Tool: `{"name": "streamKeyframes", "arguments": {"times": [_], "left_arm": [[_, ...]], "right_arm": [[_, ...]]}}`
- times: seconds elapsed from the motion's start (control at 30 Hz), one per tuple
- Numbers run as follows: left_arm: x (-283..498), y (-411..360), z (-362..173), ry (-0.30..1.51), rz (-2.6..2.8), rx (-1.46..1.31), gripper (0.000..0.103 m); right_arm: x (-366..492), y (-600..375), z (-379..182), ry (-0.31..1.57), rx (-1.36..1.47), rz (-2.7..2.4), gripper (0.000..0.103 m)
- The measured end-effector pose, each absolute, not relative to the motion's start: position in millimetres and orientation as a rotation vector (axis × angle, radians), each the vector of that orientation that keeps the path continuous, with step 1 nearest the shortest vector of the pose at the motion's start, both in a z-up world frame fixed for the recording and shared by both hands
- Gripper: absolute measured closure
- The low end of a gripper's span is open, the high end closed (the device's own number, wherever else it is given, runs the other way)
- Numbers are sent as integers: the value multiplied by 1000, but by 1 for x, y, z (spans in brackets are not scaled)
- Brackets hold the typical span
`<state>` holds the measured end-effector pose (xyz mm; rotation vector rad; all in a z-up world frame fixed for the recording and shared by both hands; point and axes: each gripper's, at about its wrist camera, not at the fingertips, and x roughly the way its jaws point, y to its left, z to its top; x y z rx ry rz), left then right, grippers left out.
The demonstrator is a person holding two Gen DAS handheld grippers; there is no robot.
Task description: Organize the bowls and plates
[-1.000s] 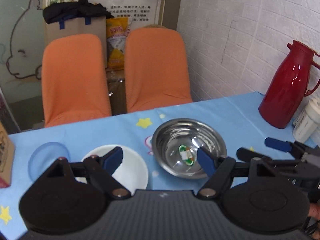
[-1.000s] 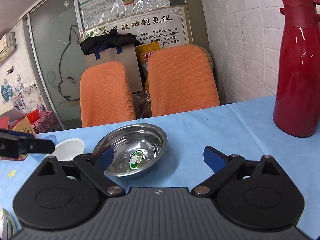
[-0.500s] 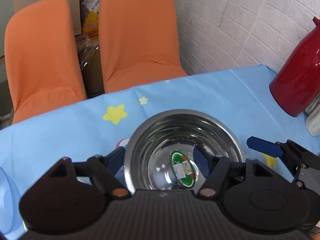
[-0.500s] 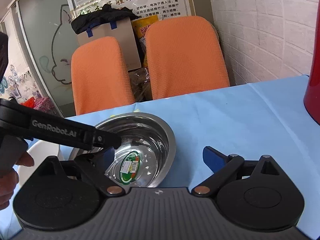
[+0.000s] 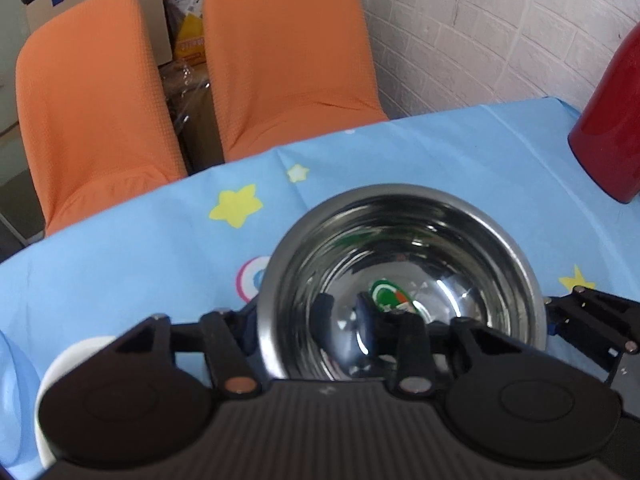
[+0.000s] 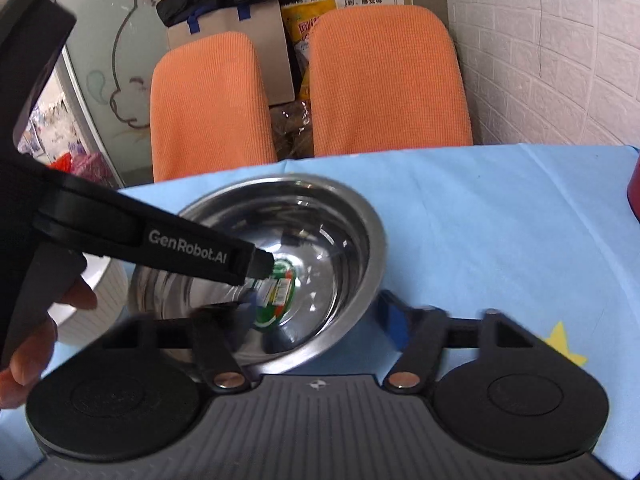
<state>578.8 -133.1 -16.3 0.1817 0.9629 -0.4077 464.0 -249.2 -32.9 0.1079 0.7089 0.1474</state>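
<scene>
A desk (image 5: 460,152) draped in a blue, star-printed cloth is seen ahead of both claws, with two orange chairs (image 6: 384,80) beyond its far edge and a red flask (image 5: 612,128) standing well off to the right of the left claw. The steel bowl (image 5: 400,280), a green label at its bottom, is shown resting on the cloth directly in front of the left claw (image 5: 316,320), whose two fingers are set astride the bowl's near-left rim, one outside the wall and one inside; they are narrowed about the rim, though whether the metal is firmly pinched cannot be told. The right claw (image 6: 320,312) is held spread across the bowl's near-right rim (image 6: 352,304), one finger inside and one outside, nothing gripped. A white ribbed dish (image 6: 96,292) is glimpsed just to the left of the left claw, partly hidden behind it, and a pale blue plate (image 5: 10,384) is cut off further left. The risk is judged to lie in the thin, slick rim: if the bowl is lifted by one edge alone, it could pivot and slip from the pads, or the two claws, crowded on the same side, could knock each other and skid the bowl across the cloth.
</scene>
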Motion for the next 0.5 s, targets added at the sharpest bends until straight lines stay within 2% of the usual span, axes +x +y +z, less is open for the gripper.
{"name": "streamKeyframes", "arguments": {"times": [0.03,0.13,0.33,0.5], "left_arm": [[576,-133,-16,961,-407,187,79],[563,-130,-7,953,-424,166,80],[505,-133,26,899,-429,178,80],[442,-118,34,921,-431,154,80]], "right_arm": [[463,-249,-33,709,89,132,41],[456,-256,-31,711,102,136,45],[411,-256,-2,626,61,118,45],[358,-253,12,595,76,135,43]]}}
